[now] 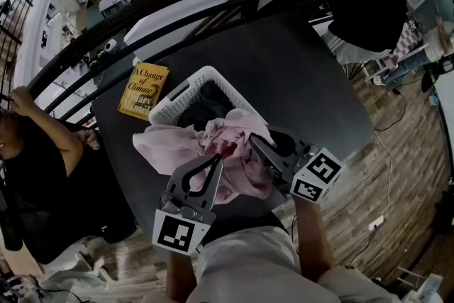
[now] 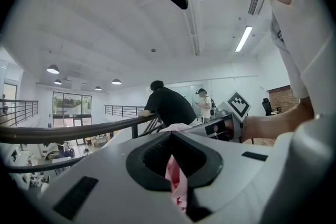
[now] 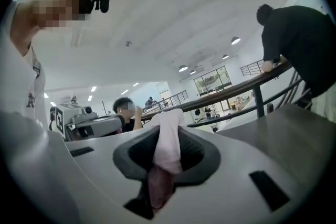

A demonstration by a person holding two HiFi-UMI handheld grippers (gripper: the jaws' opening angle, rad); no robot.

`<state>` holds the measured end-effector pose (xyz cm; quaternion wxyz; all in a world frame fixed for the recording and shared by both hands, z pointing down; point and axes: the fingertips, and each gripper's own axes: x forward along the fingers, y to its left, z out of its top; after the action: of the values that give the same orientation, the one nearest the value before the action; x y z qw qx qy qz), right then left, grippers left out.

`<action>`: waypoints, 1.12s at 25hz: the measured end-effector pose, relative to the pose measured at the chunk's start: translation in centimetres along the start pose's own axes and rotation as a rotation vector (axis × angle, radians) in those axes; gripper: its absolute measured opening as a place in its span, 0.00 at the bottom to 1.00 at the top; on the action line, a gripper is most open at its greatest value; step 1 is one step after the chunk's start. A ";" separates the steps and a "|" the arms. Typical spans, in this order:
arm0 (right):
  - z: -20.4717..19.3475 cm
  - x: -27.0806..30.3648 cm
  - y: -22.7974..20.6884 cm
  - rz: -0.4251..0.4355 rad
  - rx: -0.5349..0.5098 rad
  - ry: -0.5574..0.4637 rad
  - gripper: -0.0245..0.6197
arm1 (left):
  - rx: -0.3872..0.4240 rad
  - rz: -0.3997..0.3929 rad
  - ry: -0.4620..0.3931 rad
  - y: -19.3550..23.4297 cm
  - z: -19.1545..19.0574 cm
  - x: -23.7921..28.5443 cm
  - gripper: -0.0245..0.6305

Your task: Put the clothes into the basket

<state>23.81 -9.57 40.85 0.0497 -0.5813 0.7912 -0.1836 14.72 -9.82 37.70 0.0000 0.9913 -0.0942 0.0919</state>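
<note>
- Left tongs point(image 1: 215, 164): closed on a fold of the pink garment point(image 1: 228, 145). The tips are buried in cloth. In the left gripper view the garment point(image 2: 174, 178) shows only as a thin strip between the jaws.
- Right tongs point(image 1: 255, 144): closed on another fold of the same garment point(image 3: 167, 149), which stands up through the jaws. The tips are likewise hidden.
- Pink garment: bunched toward the table's near edge, with its far part over the basket's near rim. Whether it rests or hangs cannot be told.
- Basket point(image 1: 186, 90): white and slotted, toward the table's left edge. The garment covers its near wall. Its contents are dark and hard to make out.
- Book point(image 1: 144, 89): yellow, at the left edge, just beside the basket.
- Table point(image 1: 305, 81): dark top.
</note>
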 end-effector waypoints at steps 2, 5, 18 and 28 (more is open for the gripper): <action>-0.3 0.1 -0.2 -0.016 -0.048 0.036 0.15 | 0.002 -0.002 0.002 0.1 -0.2 0.1 0.04; -1.1 0.0 -0.9 -0.043 -0.115 0.096 0.16 | -0.018 -0.002 0.000 0.2 -0.5 0.5 0.04; -4.4 -1.8 -3.4 -0.217 -0.356 0.304 0.36 | -0.030 -0.029 0.005 -0.2 -1.4 1.0 0.04; -3.0 -2.6 -2.6 -0.223 -0.338 0.234 0.41 | -0.030 -0.033 0.001 -0.4 -1.2 0.3 0.04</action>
<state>26.12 -7.10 44.17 -0.1610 -0.6398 0.7420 -0.1191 14.91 -9.45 38.95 0.0164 0.9925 -0.0793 0.0911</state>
